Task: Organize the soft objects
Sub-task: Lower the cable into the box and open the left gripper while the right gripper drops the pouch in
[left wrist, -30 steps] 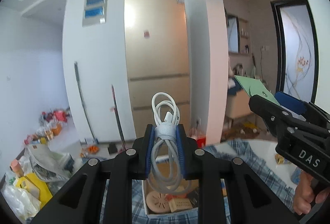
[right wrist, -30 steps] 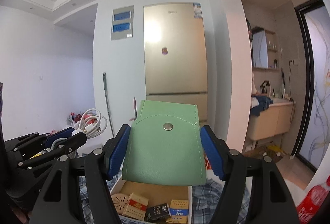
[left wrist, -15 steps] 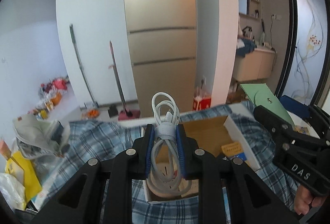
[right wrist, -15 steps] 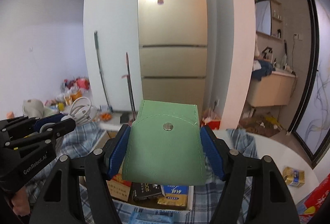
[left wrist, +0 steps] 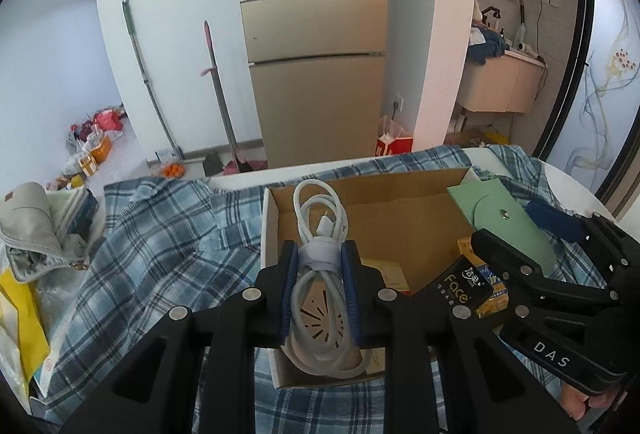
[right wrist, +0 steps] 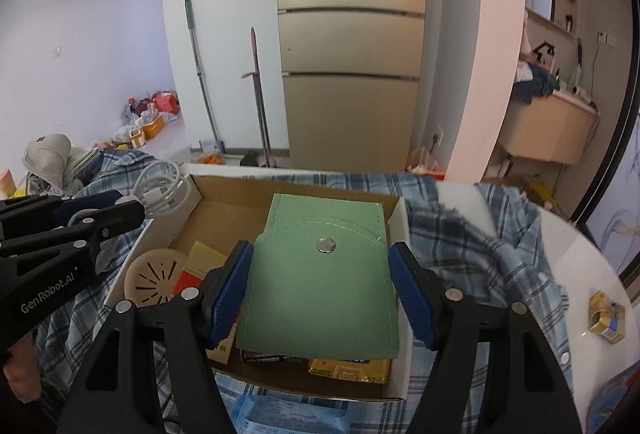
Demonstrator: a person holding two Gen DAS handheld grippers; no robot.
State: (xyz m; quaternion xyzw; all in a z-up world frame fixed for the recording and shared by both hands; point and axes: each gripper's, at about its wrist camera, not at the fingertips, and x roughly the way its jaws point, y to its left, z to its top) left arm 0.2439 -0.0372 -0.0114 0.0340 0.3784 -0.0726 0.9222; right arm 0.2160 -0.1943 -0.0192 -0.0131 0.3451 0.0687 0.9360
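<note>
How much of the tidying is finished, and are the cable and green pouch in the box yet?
Not yet. Small packets and a round vent disc already lie in the cardboard box. The left claw grips the coiled white cable; the right claw grips the green pouch. Both hover over the box, waiting to be dropped in.

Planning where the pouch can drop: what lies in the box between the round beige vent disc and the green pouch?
In the right wrist view, a yellow and red packet lies between the disc and the pouch.

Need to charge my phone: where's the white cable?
Left wrist view, centre: the white cable is clamped in the left claw, above the cardboard box.
</note>
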